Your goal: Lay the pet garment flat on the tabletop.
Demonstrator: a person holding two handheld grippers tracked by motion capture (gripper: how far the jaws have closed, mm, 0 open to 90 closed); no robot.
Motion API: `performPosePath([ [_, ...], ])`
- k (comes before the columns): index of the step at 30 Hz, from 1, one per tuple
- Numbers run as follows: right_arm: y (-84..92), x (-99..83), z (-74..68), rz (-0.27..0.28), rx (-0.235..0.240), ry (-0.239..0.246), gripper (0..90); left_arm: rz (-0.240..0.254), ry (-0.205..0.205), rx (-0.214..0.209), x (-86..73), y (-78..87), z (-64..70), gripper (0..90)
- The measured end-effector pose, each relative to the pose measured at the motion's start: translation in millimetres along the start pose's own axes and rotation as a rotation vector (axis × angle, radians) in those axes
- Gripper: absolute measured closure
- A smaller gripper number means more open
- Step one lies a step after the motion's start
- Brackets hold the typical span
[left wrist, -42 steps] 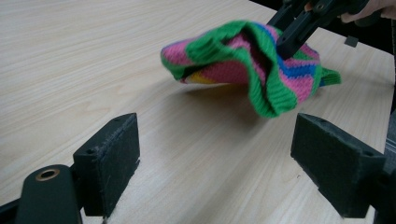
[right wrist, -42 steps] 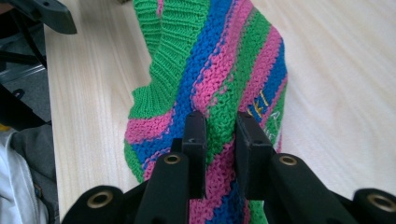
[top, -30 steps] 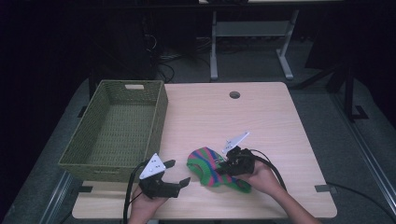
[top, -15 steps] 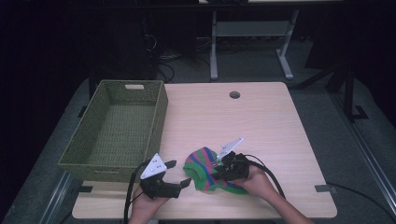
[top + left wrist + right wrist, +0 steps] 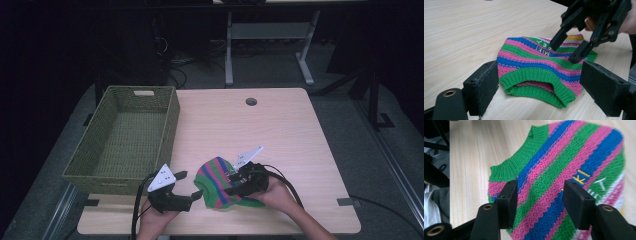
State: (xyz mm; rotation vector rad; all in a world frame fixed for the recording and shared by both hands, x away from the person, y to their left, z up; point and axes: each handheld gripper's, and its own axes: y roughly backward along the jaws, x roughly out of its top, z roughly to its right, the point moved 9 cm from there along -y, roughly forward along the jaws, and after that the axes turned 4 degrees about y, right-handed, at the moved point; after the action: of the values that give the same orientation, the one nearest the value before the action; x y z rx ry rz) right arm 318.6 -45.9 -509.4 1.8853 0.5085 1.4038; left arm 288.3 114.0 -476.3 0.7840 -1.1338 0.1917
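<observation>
**Both tongs at the striped hat near the front of the table**

The striped knitted hat [image 5: 220,182] lies flat on the table [image 5: 280,135], in the lower middle of the high view, near the table's front edge. Its bands run green, pink and blue, and the green ribbed rim faces my left tongs [image 5: 189,186], as the left gripper view shows it [image 5: 541,67] with the opening slightly gaping.

My left tongs sit low at the bottom left of centre, just beside the hat's rim. Their jaws stand wide apart, one on each side of the rim in the left gripper view, and grip nothing.

My right tongs [image 5: 231,184] hang over the right part of the hat, tips pointing down onto the knit. Their jaws have just been opening; in the right gripper view the pads stand apart above the stripes [image 5: 564,170], with the fabric lying flat under them and not pinched. The left gripper view shows those tips [image 5: 566,51] resting on or just above the hat near its yellow lettering.

A green woven basket [image 5: 165,125] stands on the table's left side, well apart from the hat.
</observation>
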Motion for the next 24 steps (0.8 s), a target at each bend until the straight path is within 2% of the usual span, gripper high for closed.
performPosePath([
  [3,7.9,1.5,-0.8,-0.004,-0.035,0.044,43.1,-0.004,0.003,-0.001,-0.6,-0.5,-1.1,15.1],
  [8,12.6,7.1,-14.5,0.011,0.001,0.091,47.1,-0.003,0.003,0.001,-0.3,-0.6,-1.4,15.1],
  [13,4.8,13.1,-30.6,0.009,0.049,0.164,55.2,0.001,0.006,0.003,-0.2,0.2,-1.7,15.1],
  [18,-9.4,16.0,-40.3,-0.016,0.087,0.178,58.5,0.001,0.007,0.001,-0.2,0.3,-2.1,15.1],
  [24,-28.5,10.2,-41.4,-0.081,0.085,0.185,58.6,0.005,0.005,0.001,0.2,1.8,-2.4,15.1],
])
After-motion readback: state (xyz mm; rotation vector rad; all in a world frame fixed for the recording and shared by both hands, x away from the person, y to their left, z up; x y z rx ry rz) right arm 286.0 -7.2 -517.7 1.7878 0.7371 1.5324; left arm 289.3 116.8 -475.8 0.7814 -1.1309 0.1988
